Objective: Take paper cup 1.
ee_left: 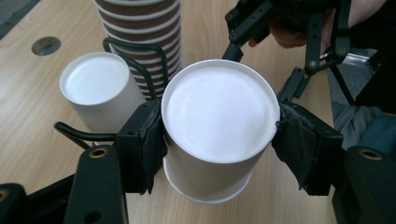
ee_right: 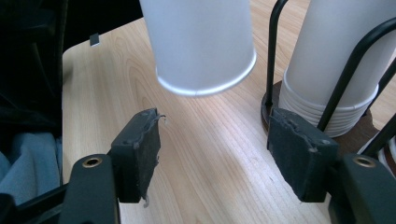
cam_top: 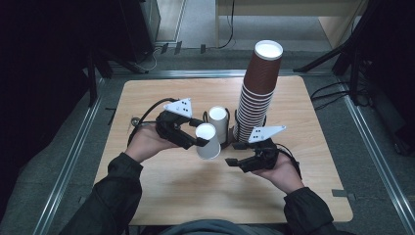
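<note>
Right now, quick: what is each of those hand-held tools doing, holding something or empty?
Left tool: closed on an upside-down white paper cup, lifted off the table.
Right tool: open, holding nothing, its jaws apart just below that cup.

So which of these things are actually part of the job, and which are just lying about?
In use:
white cup, upside down in the left gripper
white stack in its rack
right gripper, open

Lying about:
brown stack
table hole

White paper cup [ee_left: 218,135], inverted, apparently lifted just off the table [cam_top: 195,186].
</note>
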